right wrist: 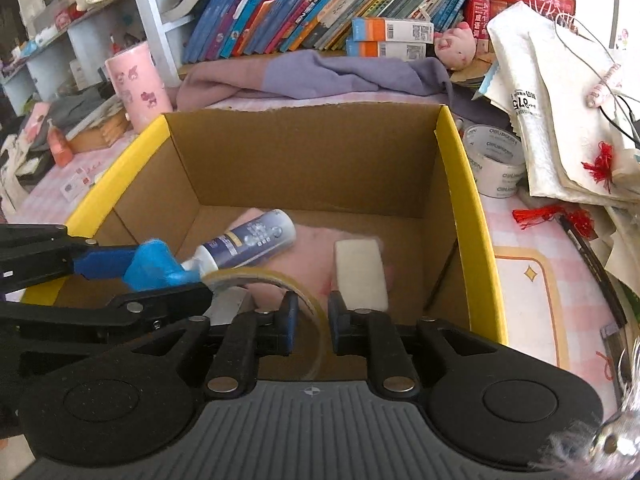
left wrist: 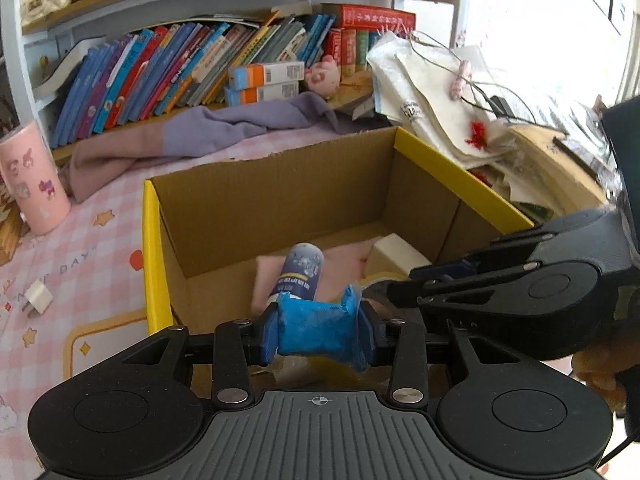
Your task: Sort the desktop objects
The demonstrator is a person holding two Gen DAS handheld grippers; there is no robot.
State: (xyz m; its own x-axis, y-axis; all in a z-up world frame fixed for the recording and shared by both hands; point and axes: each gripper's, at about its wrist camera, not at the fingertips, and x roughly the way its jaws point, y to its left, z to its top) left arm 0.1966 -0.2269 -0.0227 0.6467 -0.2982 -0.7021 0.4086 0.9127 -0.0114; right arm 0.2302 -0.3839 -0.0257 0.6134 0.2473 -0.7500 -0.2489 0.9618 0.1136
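A cardboard box with yellow rims (left wrist: 460, 172) (right wrist: 472, 208) stands on the pink checked desk. Inside lie a blue-labelled tube (left wrist: 300, 270) (right wrist: 250, 242), a white block (left wrist: 396, 254) (right wrist: 360, 270) and a pink cloth (right wrist: 320, 248). My left gripper (left wrist: 318, 330) is shut on a blue squashy packet (left wrist: 316, 330) (right wrist: 154, 266) at the box's near left, by the tube's cap. My right gripper (right wrist: 310, 320) holds a clear tape ring (right wrist: 280, 280) over the box's near edge, its jaws narrowly apart with the band between them. The right gripper also shows in the left wrist view (left wrist: 408, 286).
A pink printed cup (left wrist: 32, 184) (right wrist: 138, 84) stands left of the box. A white tape roll (right wrist: 494, 158) and a heap of papers (right wrist: 560, 112) lie to its right. A purple cloth (right wrist: 320, 74) and a bookshelf (right wrist: 320, 4) are behind. A small white piece (left wrist: 38, 298) lies on the desk.
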